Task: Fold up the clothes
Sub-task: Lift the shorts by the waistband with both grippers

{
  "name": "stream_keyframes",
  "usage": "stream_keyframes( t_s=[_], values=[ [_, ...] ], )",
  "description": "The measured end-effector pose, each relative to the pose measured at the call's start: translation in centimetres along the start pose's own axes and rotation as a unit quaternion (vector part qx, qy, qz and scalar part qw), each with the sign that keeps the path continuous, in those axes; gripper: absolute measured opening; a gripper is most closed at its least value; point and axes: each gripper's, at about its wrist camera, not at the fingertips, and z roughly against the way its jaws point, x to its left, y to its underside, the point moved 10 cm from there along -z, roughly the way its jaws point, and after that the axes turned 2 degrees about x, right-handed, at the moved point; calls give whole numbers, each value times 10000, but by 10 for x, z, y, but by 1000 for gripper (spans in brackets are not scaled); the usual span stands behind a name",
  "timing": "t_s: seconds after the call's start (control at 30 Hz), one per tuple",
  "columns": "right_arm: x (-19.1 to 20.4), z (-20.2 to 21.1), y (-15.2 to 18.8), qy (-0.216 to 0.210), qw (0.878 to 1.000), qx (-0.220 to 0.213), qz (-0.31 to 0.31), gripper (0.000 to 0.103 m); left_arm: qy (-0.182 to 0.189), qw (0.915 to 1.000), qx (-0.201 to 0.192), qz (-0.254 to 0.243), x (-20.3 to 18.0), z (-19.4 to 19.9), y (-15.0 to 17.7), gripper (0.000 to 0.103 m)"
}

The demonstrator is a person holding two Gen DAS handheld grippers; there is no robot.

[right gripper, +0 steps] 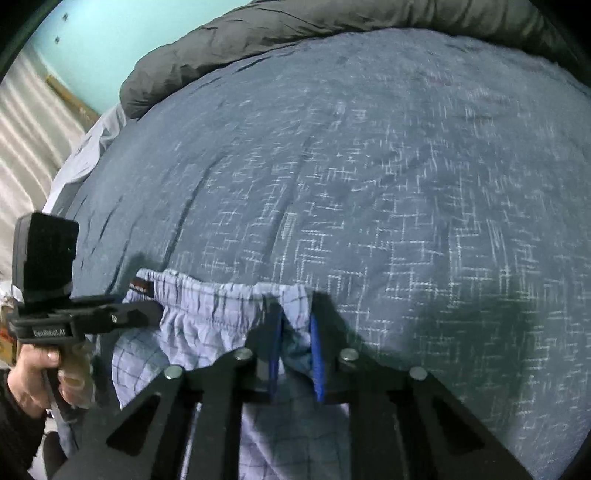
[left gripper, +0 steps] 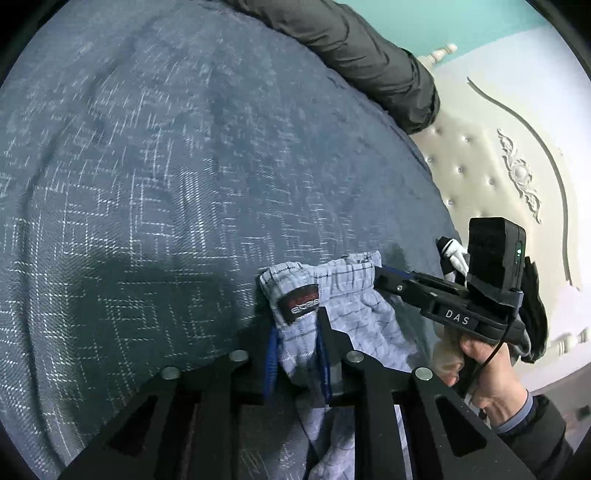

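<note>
A pair of light-blue checked shorts (left gripper: 343, 295) with a gathered elastic waistband hung between the two tools, just above a bed covered by a dark blue bedspread (left gripper: 166, 166) woven with pale crosshatch lines. The left hand-held gripper (left gripper: 295, 354) was clenched on one end of the waistband, its blue-padded fingers (left gripper: 271, 369) pressing the fabric on both sides, right below a dark label (left gripper: 300, 302) sewn at the waist. The right hand-held gripper (right gripper: 295, 354) was likewise clamped on the other end of the same waistband, cloth bunched between its blue pads (right gripper: 317, 362), and the rest of the shorts (right gripper: 207, 332) drooped below the tool.

In the left wrist view, the right hand-held gripper (left gripper: 384, 277) showed from the side, nipping the band's far corner, with the person's right hand (left gripper: 487, 373) around its handle and a dark sleeve behind. In the right wrist view, the left hand-held gripper (right gripper: 147, 314) reached in from the left edge, held by the left hand (right gripper: 33, 380).

A dark grey quilt (right gripper: 295, 33) lay bunched along the far edge of the bed. A cream tufted headboard (left gripper: 491, 173) with carved scrollwork stood beside the bed against a turquoise wall (left gripper: 461, 22). The bedspread looked streaked with motion blur in both views.
</note>
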Motion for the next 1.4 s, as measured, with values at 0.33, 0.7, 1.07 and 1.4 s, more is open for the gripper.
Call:
stream_keyframes(
  t_s=[0.33,0.7,1.07,1.4],
  values=[
    [36,91,-15,-415,9907,-1221,426,9,117,9960,-438,-766,-60,64,-7,12],
    [100,221,-31,-657,9696,-2221,794,9,-180,9818,-973,-1618,-136,164,-14,7],
    [110,288,-6,101,9723,-2029,1157,9,64,9862,-1015,-1307,-158,186,19,0],
    [121,346,14,517,9714,-1730,1540,9,369,9881,-982,-1125,-171,182,55,0]
  ],
)
